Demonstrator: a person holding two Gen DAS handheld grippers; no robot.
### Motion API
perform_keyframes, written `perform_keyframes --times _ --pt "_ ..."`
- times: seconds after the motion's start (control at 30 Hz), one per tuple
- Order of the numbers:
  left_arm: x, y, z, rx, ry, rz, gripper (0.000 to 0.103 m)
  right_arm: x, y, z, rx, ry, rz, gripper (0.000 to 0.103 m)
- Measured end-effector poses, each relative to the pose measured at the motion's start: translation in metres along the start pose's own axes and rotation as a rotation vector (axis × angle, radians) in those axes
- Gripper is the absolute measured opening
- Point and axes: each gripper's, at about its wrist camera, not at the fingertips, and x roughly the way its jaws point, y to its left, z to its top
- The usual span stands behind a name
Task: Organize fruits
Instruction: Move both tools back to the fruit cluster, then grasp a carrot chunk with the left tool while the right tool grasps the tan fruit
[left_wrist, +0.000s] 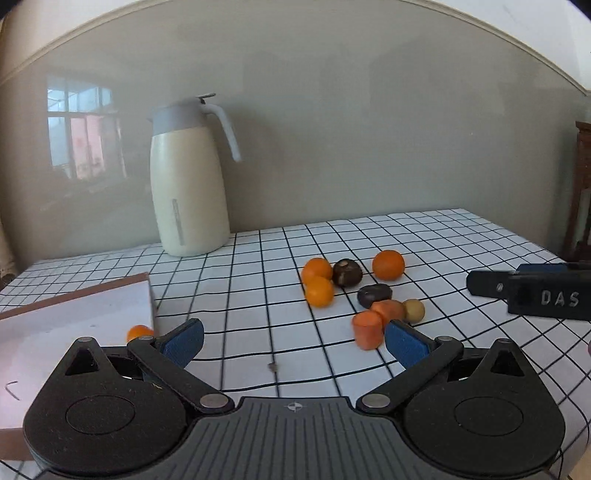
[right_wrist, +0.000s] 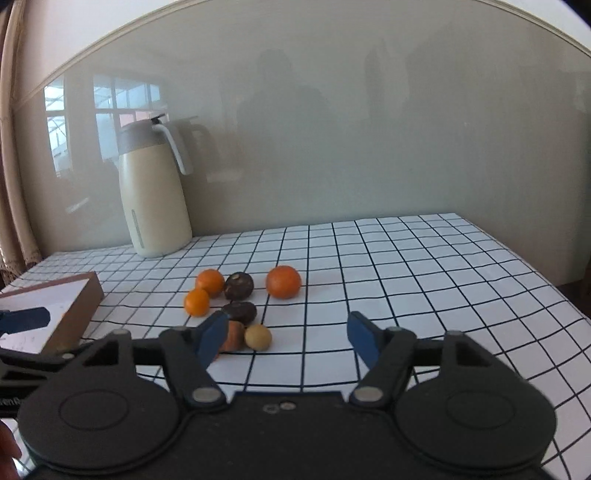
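Note:
Loose fruit lies in a cluster on the checked tablecloth: three oranges (left_wrist: 388, 264) (right_wrist: 283, 281), two dark fruits (left_wrist: 347, 272) (right_wrist: 239, 285), a small tan fruit (left_wrist: 413, 310) (right_wrist: 258, 336) and orange carrot-like pieces (left_wrist: 367, 328) (right_wrist: 232, 336). A shallow white box (left_wrist: 74, 314) (right_wrist: 55, 314) sits at the left, with a small orange (left_wrist: 139, 332) by its right wall, seemingly inside. My left gripper (left_wrist: 293, 343) is open and empty, between box and cluster. My right gripper (right_wrist: 287, 332) is open, empty, just right of the cluster's near edge.
A cream thermos jug (left_wrist: 188, 177) (right_wrist: 155, 192) stands at the back left against the glossy wall. One finger of my right gripper (left_wrist: 487, 284) reaches in from the right. The left gripper's blue pad (right_wrist: 27, 319) shows over the box. Bare cloth lies right of the fruit.

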Motion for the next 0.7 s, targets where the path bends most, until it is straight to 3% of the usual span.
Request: perform_keyframes --times 0.13,0.27,0.53,0.63,0.7 --pt "0.017 -0.014 -0.001 0.009 0.034 0.002 0.103 0.015 -0.001 -0.001 -0.013 0.052 -0.006 0.064" --pt "0.026 -0.02 0.0 -0.02 0.044 -0.003 0.103 0.026 0.0 0.003 -0.028 0.051 -0.008 0.058" --pt "0.047 -0.027 -0.002 -0.022 0.074 0.003 0.103 0.039 -0.009 0.002 -0.009 0.089 -0.003 0.056" --pt "0.056 -0.03 -0.004 -0.014 0.099 -0.008 0.103 0.047 -0.007 0.0 -0.023 0.13 0.02 0.045" --pt "0.059 -0.032 -0.004 -0.01 0.107 -0.024 0.094 0.052 -0.005 0.0 -0.034 0.144 0.027 0.04"
